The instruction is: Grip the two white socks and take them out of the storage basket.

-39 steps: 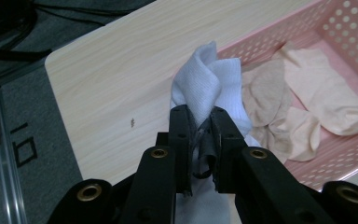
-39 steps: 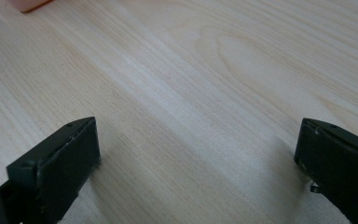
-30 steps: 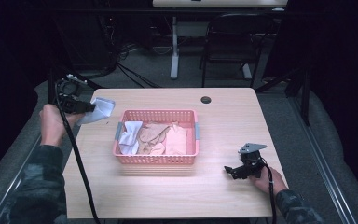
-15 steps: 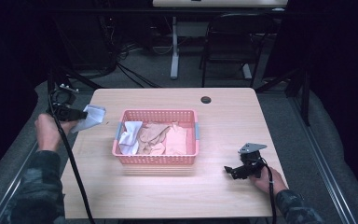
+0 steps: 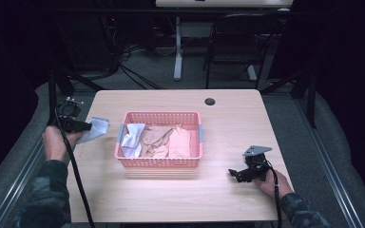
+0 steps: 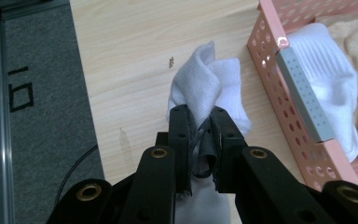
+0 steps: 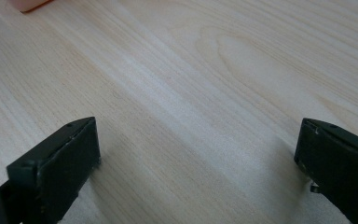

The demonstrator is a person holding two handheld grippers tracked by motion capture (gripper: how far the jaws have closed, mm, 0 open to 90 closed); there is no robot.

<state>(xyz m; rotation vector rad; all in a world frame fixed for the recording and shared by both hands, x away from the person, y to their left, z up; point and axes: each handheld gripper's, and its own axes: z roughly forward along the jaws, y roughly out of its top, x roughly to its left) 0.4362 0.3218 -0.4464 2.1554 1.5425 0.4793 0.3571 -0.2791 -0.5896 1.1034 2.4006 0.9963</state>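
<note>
A white sock is pinched by the left gripper, whose jaws are nearly closed w/ a bunched fold of fabric clamped between them; in the left gripper view the sock is seen at centre frame, its free end crumpled on the wooden table, just left of the pink basket but not clearly touching it. In the high view the same sock is found at mid-left of the frame, beside the basket's left end, w/ the left gripper held by a hand at the table's left edge. Inside the basket a second white sock is seen at the left end, tan and peach cloth items beside it; a grey tab is fixed to the basket's rim. At lower right of the high view the right gripper is resting on the table, well apart from the basket. Its jaws are spread wide in the right gripper view, w/ nothing but bare tabletop between them. A small dark round hole is set near the table's far edge.
</note>
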